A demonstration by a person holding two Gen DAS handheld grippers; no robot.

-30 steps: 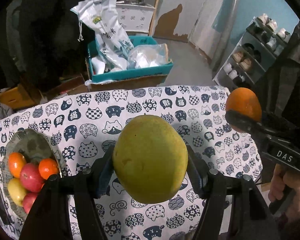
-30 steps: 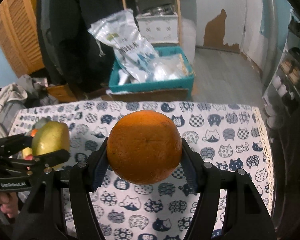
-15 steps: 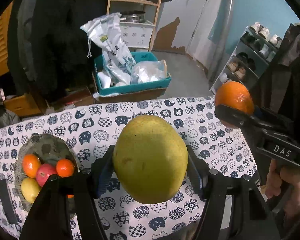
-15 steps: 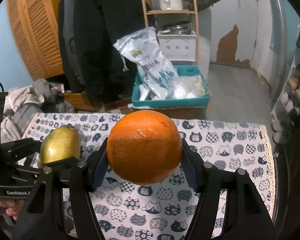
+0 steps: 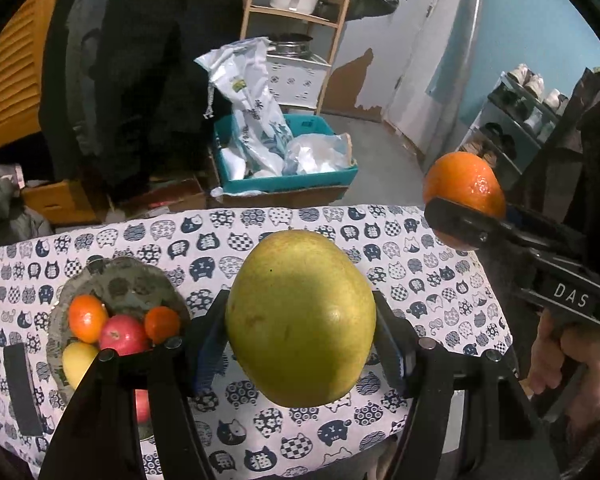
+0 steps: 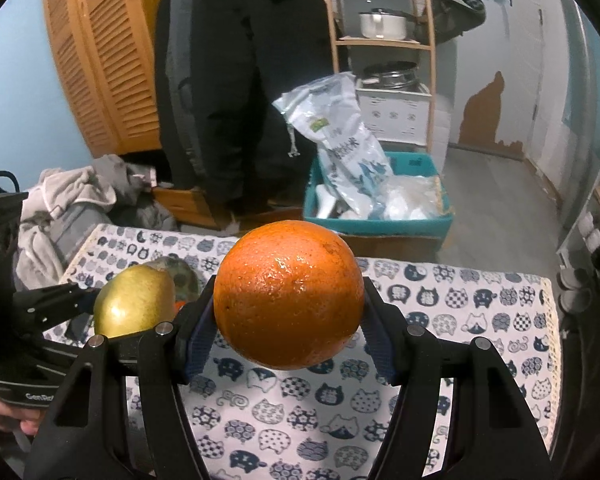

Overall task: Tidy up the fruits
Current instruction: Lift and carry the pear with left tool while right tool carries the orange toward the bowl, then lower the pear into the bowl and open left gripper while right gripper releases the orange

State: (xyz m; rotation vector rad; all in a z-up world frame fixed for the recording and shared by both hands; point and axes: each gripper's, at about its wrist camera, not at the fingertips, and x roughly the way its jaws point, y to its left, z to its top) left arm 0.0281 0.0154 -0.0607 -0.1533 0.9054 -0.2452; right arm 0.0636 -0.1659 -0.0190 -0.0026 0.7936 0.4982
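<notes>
Up front, the left gripper (image 5: 300, 340) is clenched on a large yellow-green pear (image 5: 300, 318), its blue-padded fingers (image 5: 206, 346) pressed against both flanks, and the fruit hangs clear above the table. Likewise the right gripper (image 6: 288, 320) grasps an orange (image 6: 289, 294) between its pads, also lifted off the cloth; from the left camera the same orange (image 5: 464, 186) shows out to the right, with a bare hand (image 5: 560, 360) on the gripper's handle.

Below and left of the pear sits a dark, patterned bowl (image 5: 128, 280) on the table. It holds two small oranges (image 5: 87, 317), a red apple (image 5: 122, 334) between them and a yellow fruit (image 5: 76, 362) at the near edge; another red fruit peeks out under the gripper arm. A dark flat object (image 5: 20, 388) lies on the cloth just left of the bowl.

The table is covered by a white tablecloth (image 6: 460, 320) printed with navy cat faces. Beyond its far edge a teal box (image 5: 292, 180) on the floor holds a tall white printed bag (image 5: 252, 108) and crumpled clear plastic. Behind that stands a wooden shelf (image 6: 380, 44) carrying a white pot (image 6: 382, 24), beside a hanging black coat (image 6: 236, 80) and an orange louvred door (image 6: 100, 60). A shoe rack (image 5: 520, 120) lines the pale blue wall to the right.
</notes>
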